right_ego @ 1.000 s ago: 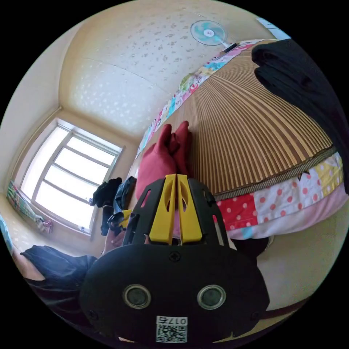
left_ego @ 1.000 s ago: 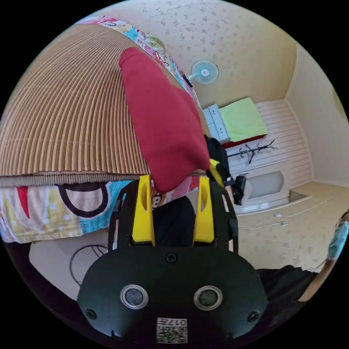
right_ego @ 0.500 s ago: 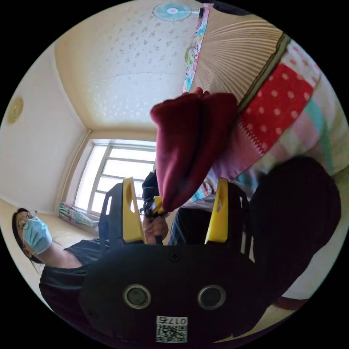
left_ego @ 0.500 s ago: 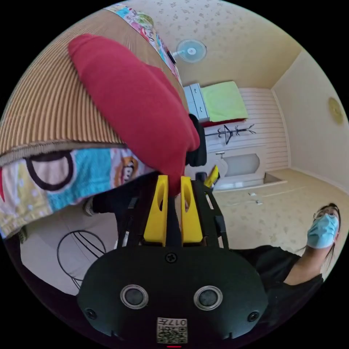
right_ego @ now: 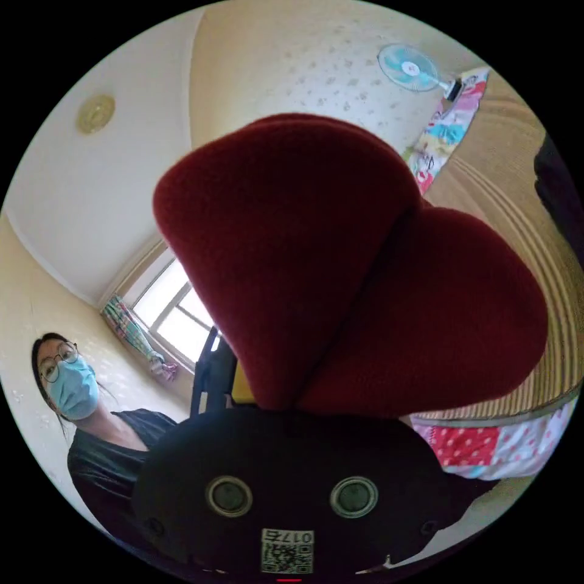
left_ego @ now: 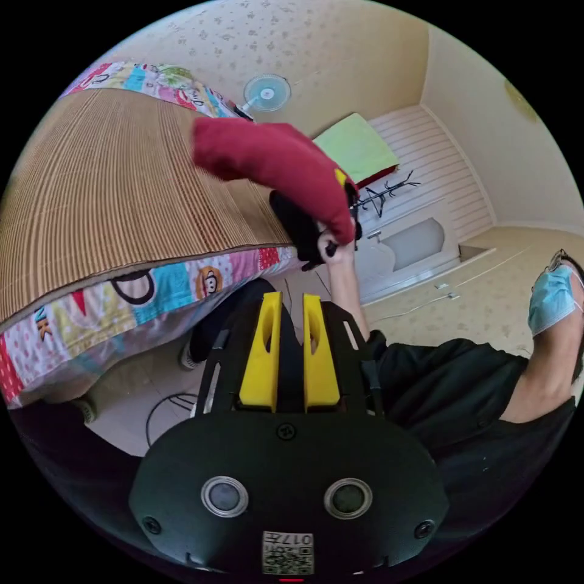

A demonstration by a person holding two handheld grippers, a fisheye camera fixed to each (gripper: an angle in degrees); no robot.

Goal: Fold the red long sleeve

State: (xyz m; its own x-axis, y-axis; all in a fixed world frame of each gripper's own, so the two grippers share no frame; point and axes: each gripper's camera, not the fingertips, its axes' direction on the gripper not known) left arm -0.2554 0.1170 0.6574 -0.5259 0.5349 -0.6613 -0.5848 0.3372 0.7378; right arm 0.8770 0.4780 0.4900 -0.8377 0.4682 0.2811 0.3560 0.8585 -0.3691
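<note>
In the left gripper view, the woven mat (left_ego: 115, 182) on the bed fills the left of the frame. Your left gripper (left_ego: 290, 316) sits at lower centre, jaws narrow with nothing between them. Just above centre, your right gripper (left_ego: 344, 201) carries the folded red long sleeve (left_ego: 274, 161). In the right gripper view the garment (right_ego: 347, 267) covers the jaws, so you cannot tell their spread.

A deep red long sleeve (right_ego: 340, 267) hangs over a tan striped mat (left_ego: 109, 182), whose edge meets a patchwork sheet (left_ego: 121, 298) of pink, turquoise and yellow, near yellow jaws on a black left gripper (left_ego: 291, 304).
</note>
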